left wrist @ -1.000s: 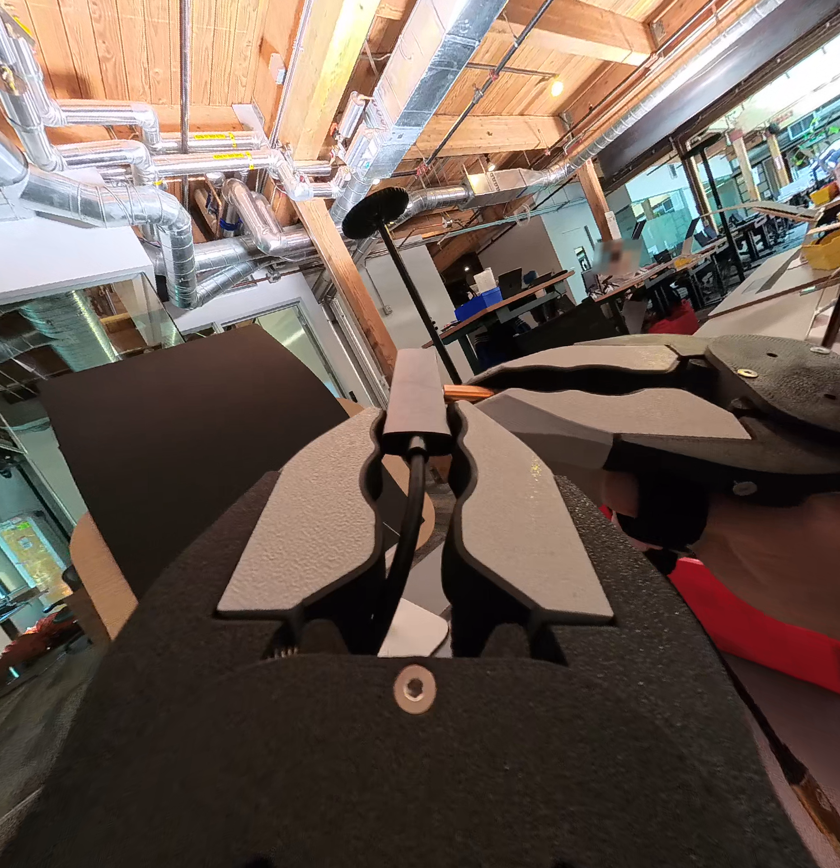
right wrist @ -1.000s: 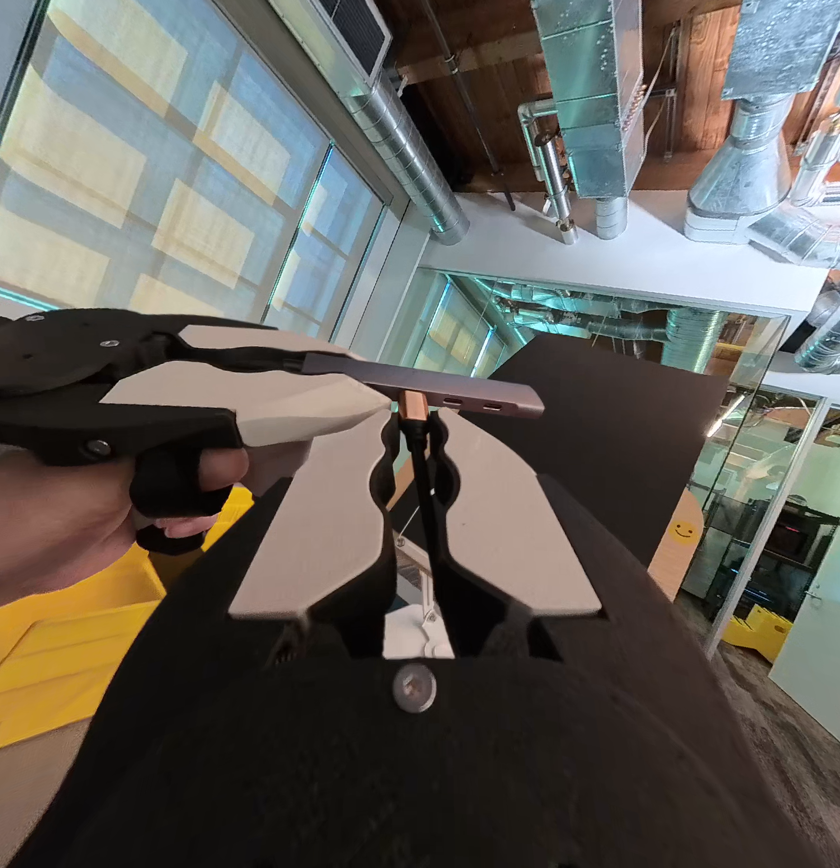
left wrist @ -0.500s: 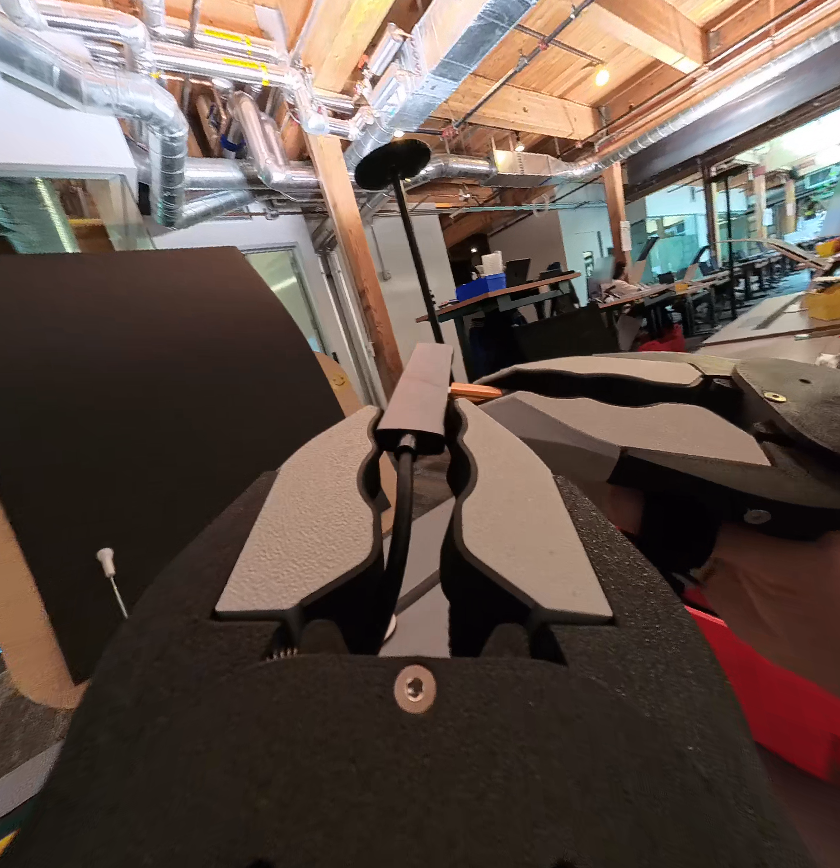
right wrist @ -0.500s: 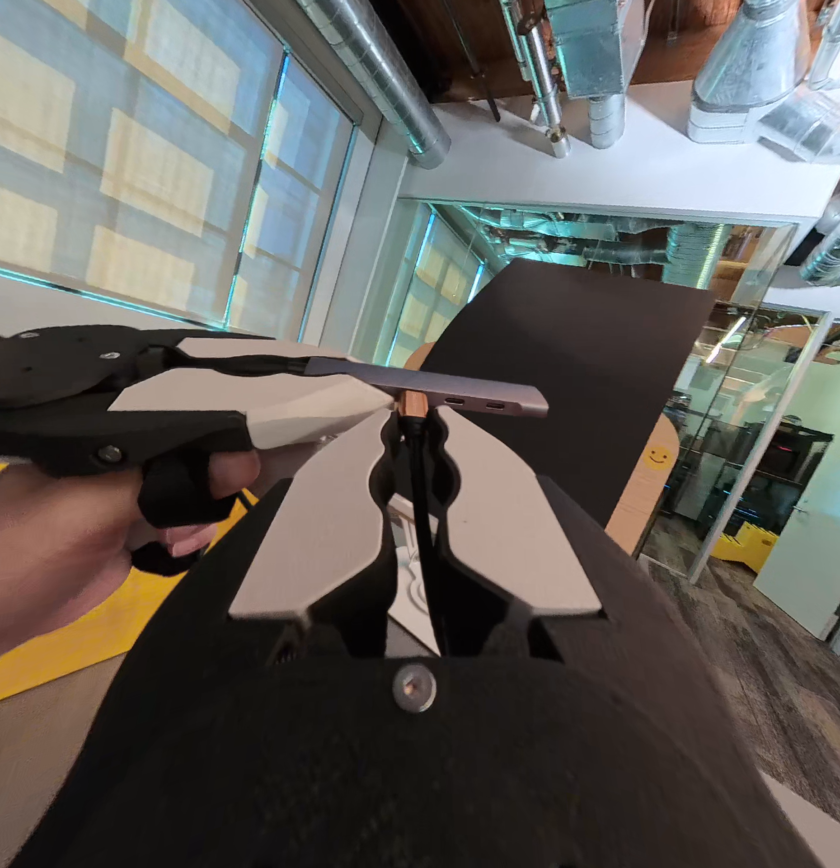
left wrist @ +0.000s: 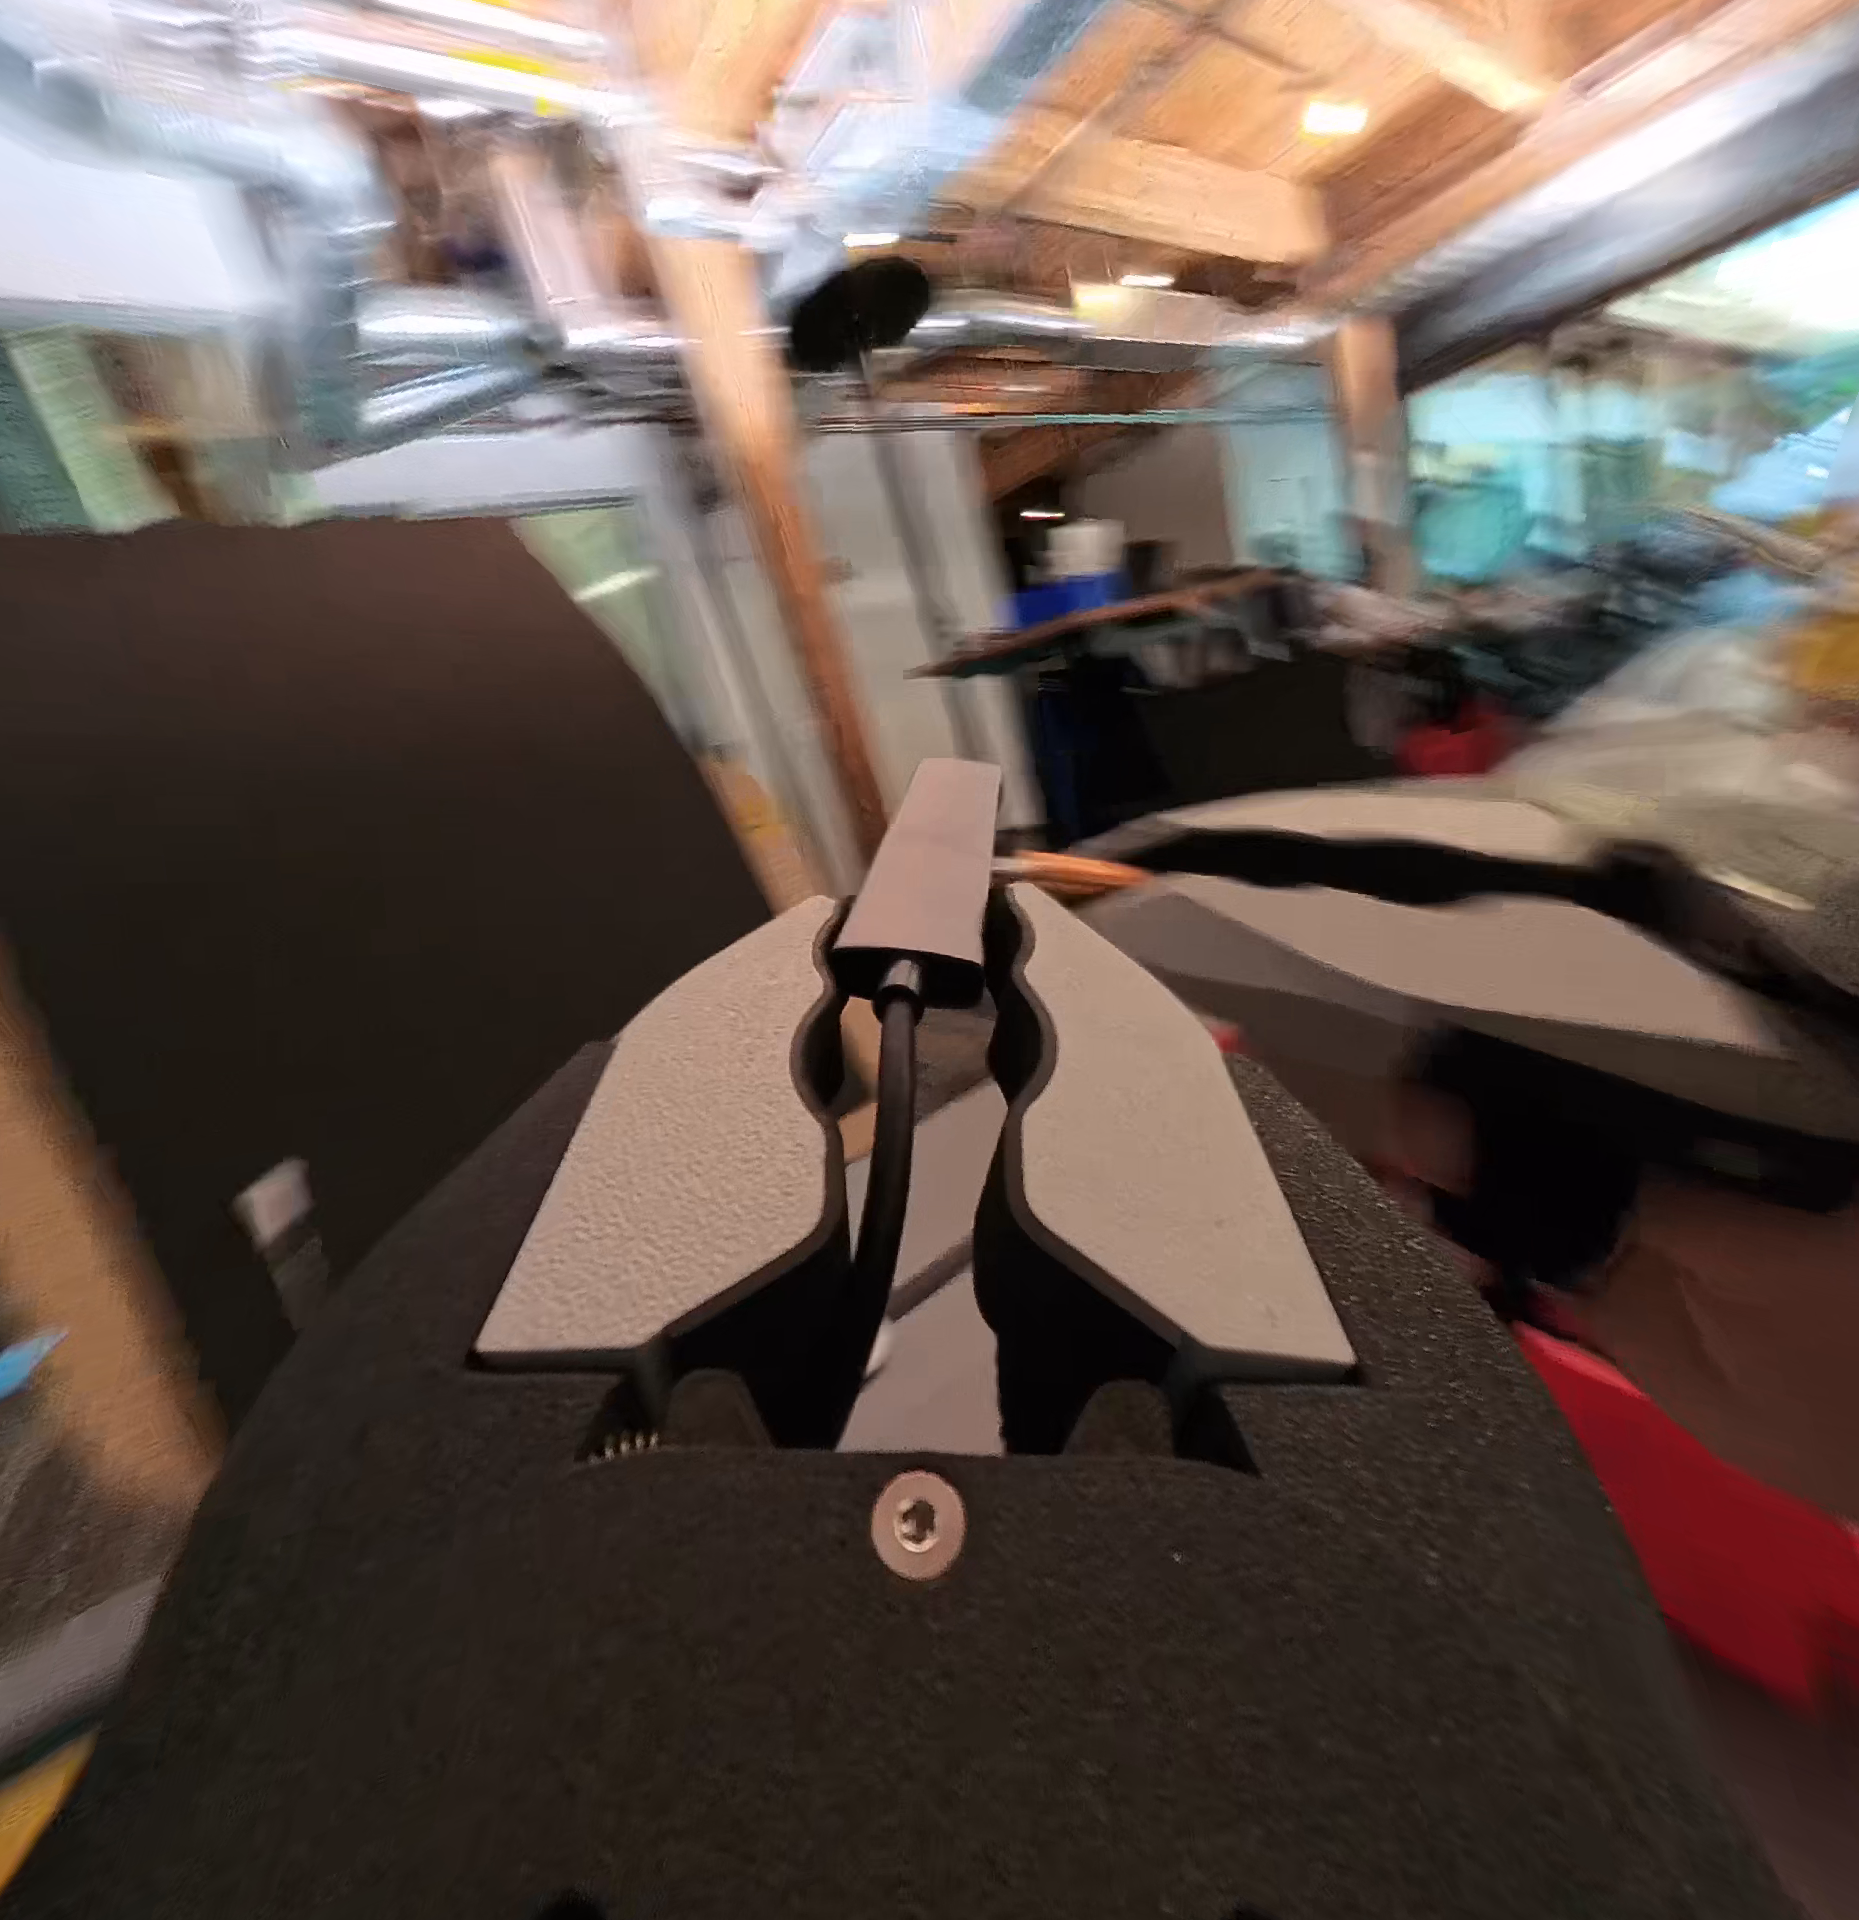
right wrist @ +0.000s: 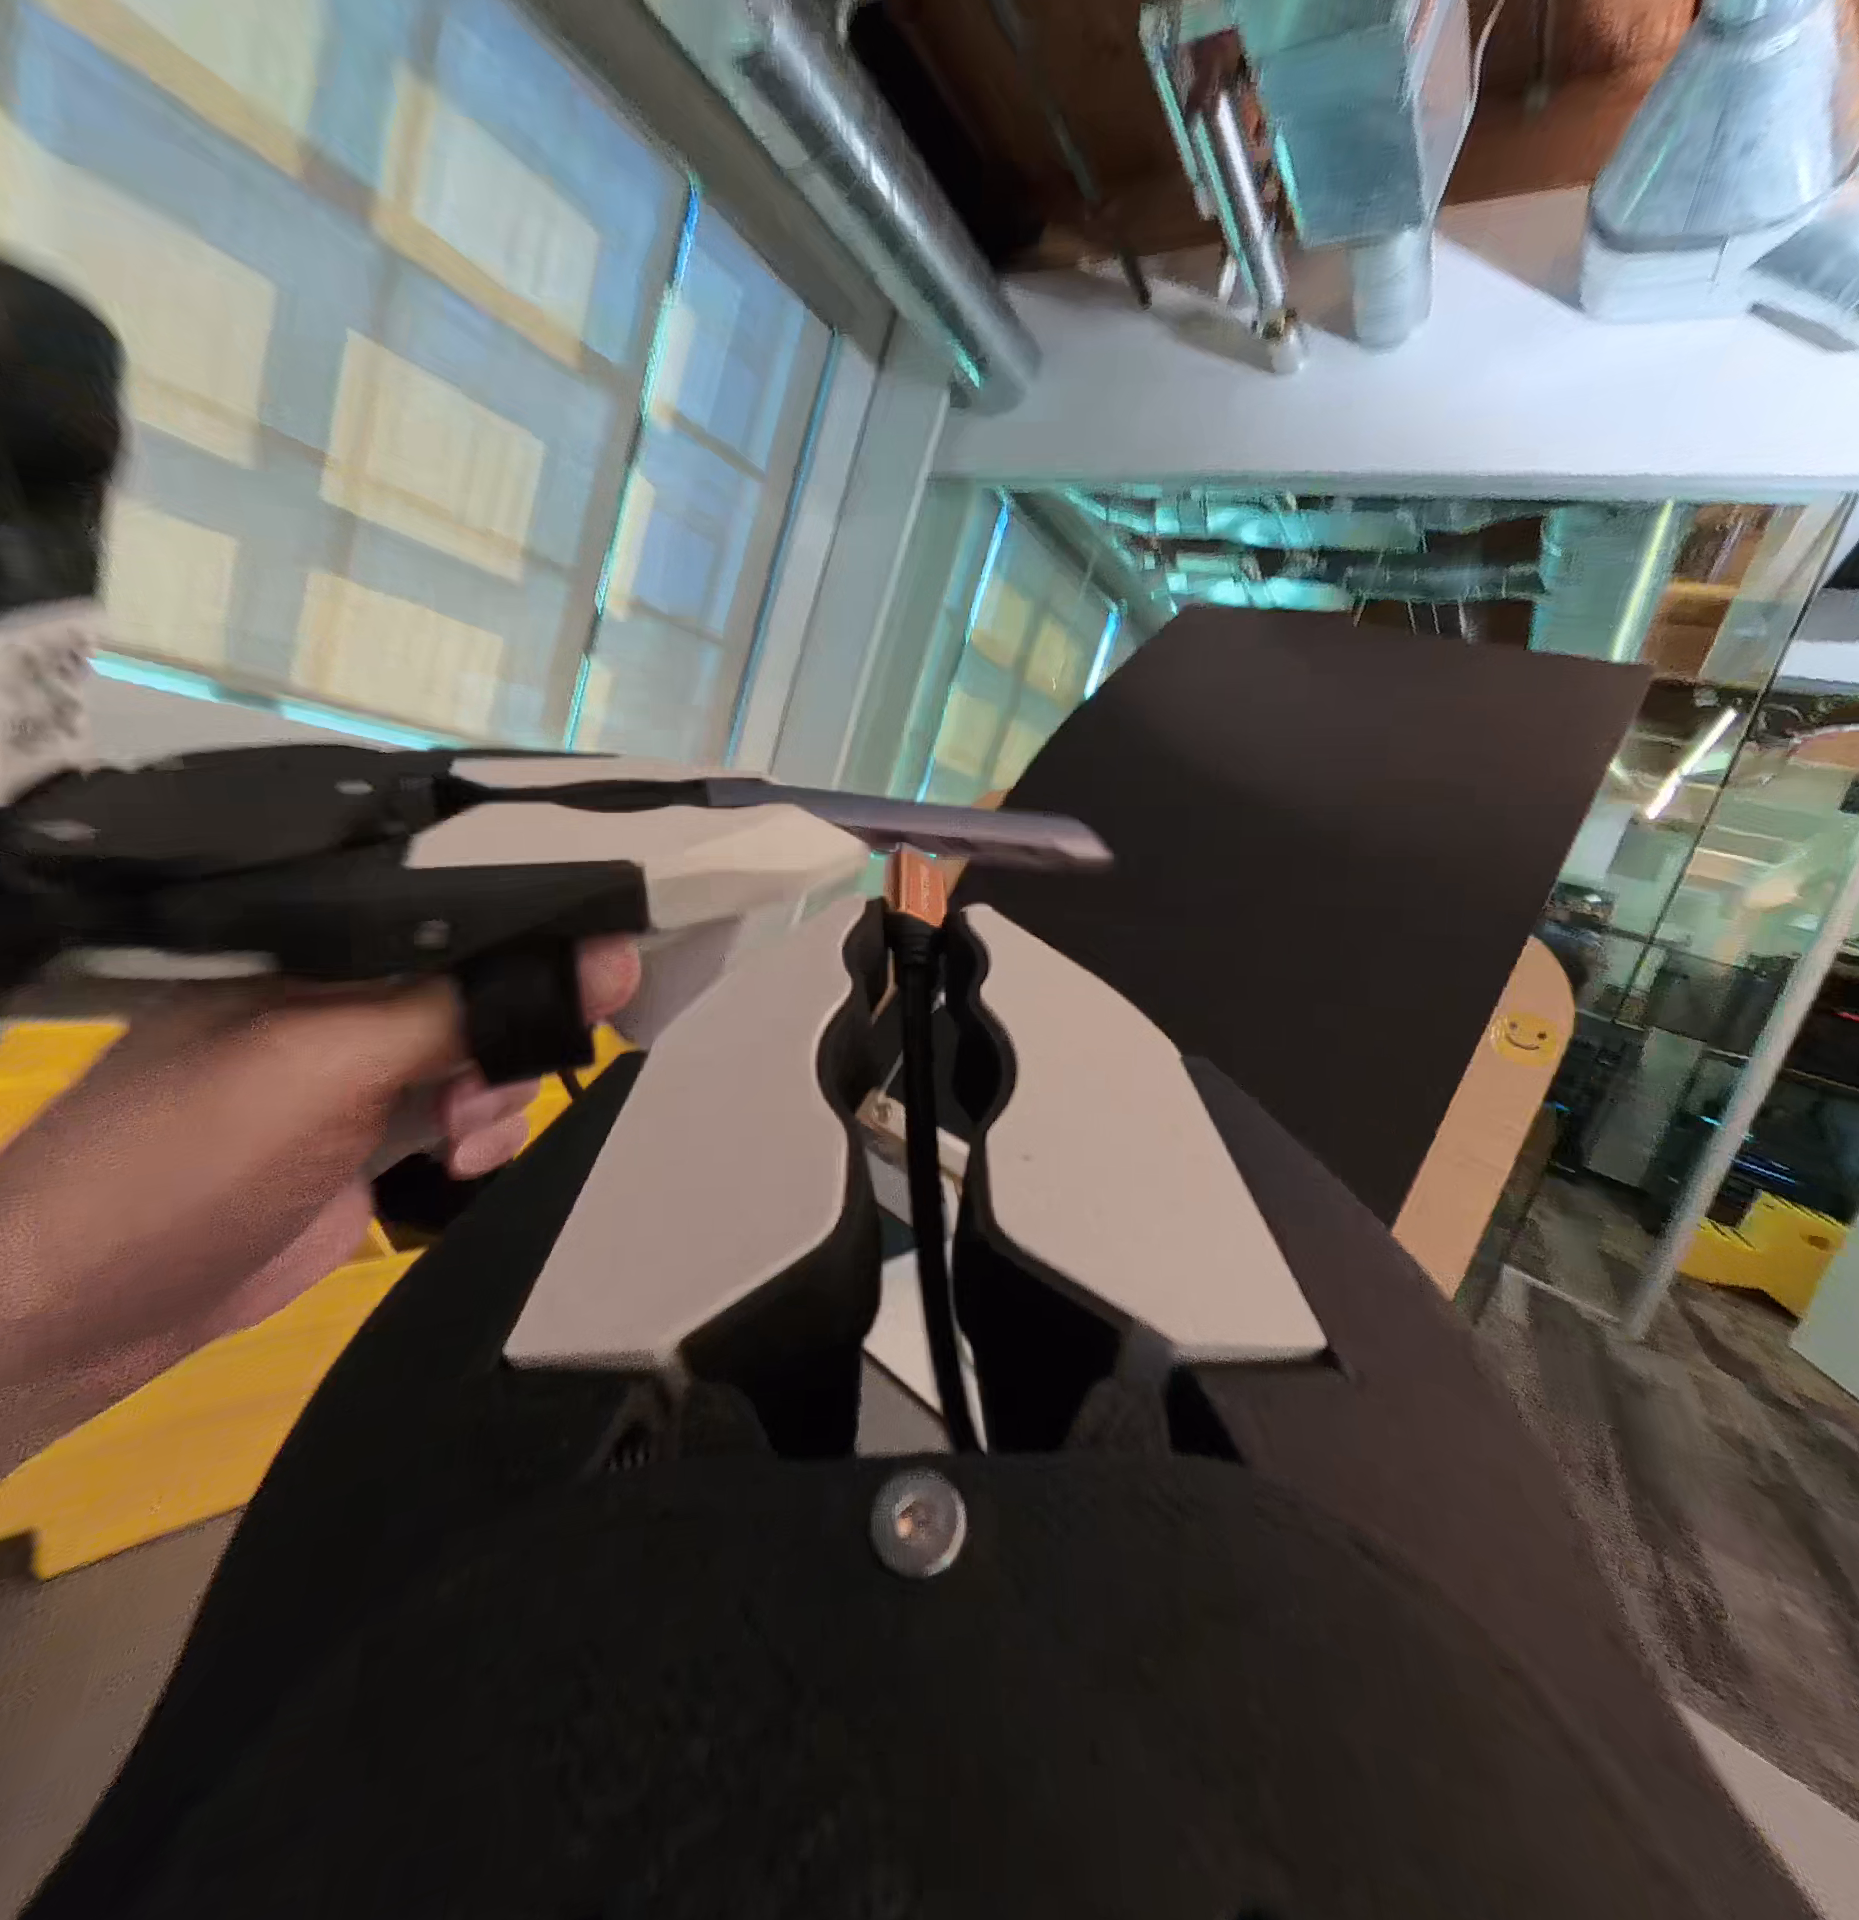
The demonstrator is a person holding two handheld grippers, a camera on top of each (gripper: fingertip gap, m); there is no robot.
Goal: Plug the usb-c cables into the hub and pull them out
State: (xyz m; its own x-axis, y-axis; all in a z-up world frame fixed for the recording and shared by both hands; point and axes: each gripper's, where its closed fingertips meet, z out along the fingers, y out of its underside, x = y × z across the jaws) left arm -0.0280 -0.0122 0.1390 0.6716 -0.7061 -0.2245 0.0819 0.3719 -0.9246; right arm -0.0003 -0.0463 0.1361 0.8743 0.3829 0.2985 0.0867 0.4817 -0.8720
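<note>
I look up into a workshop room: a wooden ceiling with beams and silver ducts [right wrist: 883,197], big windows [right wrist: 333,416] on one side, and a dark curved board [left wrist: 281,831] standing behind my tools. In the right wrist view there are yellow bins [right wrist: 177,1403] low on the left. Far in the left wrist view I see desks [left wrist: 1112,623] with things on them, but the picture is blurred and I cannot tell more.

My left hand-held gripper [left wrist: 909,935] is closed narrow on the hub [left wrist: 930,862], a flat dark grey bar that points away from the camera. The hub's own black cable [left wrist: 889,1143] hangs back between the two fingers.

My right hand-held gripper [right wrist: 914,925] is closed narrow on the copper-coloured plug [right wrist: 917,883] of the usb-c cable [right wrist: 930,1195]; the black cord runs down between its fingers. The plug's tip meets the long side of the hub [right wrist: 966,826], near the left gripper's fingers, and it looks seated in a port, though blur hides the joint. Both tools are held up in the air, at about a right angle to each other. A person's hand [right wrist: 229,1143] holds the left tool's trigger.
</note>
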